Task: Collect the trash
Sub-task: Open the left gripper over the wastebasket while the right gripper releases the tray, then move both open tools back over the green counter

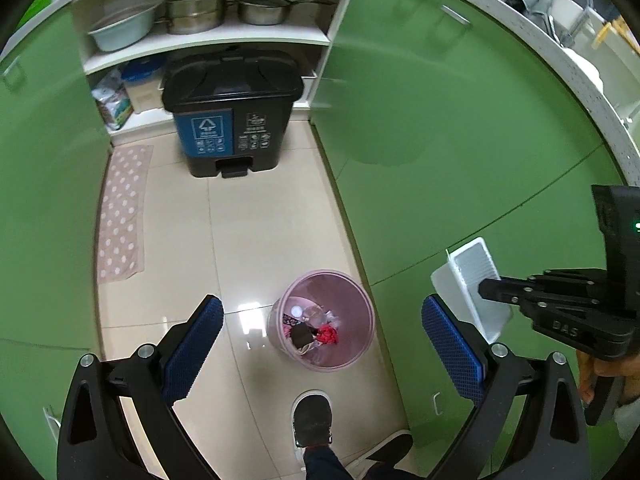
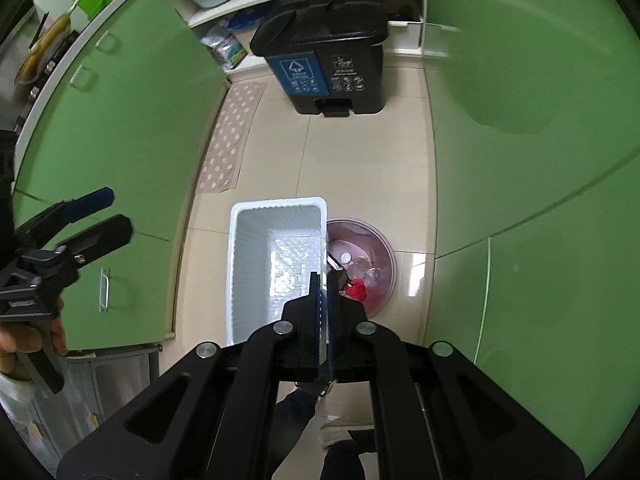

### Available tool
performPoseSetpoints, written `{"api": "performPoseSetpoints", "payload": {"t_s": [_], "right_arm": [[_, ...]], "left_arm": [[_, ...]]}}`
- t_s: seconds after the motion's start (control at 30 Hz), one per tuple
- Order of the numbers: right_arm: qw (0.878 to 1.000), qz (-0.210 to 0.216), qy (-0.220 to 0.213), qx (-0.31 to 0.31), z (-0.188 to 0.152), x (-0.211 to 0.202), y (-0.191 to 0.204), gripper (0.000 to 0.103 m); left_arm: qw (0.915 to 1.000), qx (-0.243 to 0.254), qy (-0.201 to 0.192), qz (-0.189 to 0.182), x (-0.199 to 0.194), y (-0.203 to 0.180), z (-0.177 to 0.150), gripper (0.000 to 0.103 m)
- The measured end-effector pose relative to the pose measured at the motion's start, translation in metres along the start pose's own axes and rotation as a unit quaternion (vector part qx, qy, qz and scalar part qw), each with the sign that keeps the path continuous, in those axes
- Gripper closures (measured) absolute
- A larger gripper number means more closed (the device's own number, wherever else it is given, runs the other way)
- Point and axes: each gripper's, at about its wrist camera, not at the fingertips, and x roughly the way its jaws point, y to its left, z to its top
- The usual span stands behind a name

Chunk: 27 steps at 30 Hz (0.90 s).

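Observation:
A pink waste basket (image 1: 356, 344) stands on the tiled floor with red, black and clear trash inside; it also shows in the right wrist view (image 2: 380, 248). My right gripper (image 2: 324, 280) is shut on the rim of an empty white plastic tray (image 2: 248, 272), held above the floor just left of the basket. The tray (image 1: 476, 276) and right gripper (image 1: 492, 290) show at the right of the left wrist view. My left gripper (image 1: 320, 332) is open and empty, high above the basket; it also shows in the right wrist view (image 2: 108, 216).
A black pedal bin (image 1: 232, 120) with a blue recycling label stands at the far end, below shelves with pots (image 1: 196, 8). Green cabinet doors (image 1: 440, 140) line both sides. A dotted mat (image 1: 124, 212) lies at left. The person's shoe (image 1: 312, 420) is below.

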Motion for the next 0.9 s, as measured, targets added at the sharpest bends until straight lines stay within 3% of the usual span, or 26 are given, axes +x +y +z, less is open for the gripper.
{"api": "performPoseSetpoints", "payload": {"t_s": [0.03,0.07,0.1,0.13,0.37,0.6,0.77,0.9], "right_arm": [[1.0,-0.001,0.004,-0.003,0.002,0.005,0.001,0.085],[1.0,-0.003,0.004,-0.004,0.003,0.008,0.002,0.046],[1.0,-0.003,0.0,-0.003,0.004,0.012,0.002,0.023],[1.0,0.002,-0.004,0.001,0.004,0.013,0.001,0.019],[1.0,-0.012,0.004,0.013,0.0,0.017,-0.002,0.007],[0.999,-0.021,-0.002,0.027,-0.003,-0.005,-0.006,0.004],[0.999,-0.018,-0.016,0.031,-0.006,-0.041,-0.001,0.004],[0.999,-0.007,-0.037,0.025,-0.006,-0.095,0.013,0.003]], "left_arm": [[1.0,-0.003,0.0,0.002,0.0,0.003,-0.001,0.007],[1.0,-0.005,-0.001,0.003,0.0,0.005,-0.001,0.007],[1.0,-0.006,-0.001,0.003,0.001,0.007,-0.001,0.007],[1.0,-0.008,-0.001,0.004,0.002,0.009,0.0,0.007],[0.9999,-0.008,0.008,0.005,0.005,0.008,-0.003,0.007],[0.9999,0.001,0.011,-0.003,-0.006,-0.005,-0.004,0.007],[0.9999,0.009,0.005,-0.008,-0.034,-0.016,0.002,0.007],[0.9997,0.02,-0.005,-0.015,-0.074,-0.029,0.013,0.007]]}}
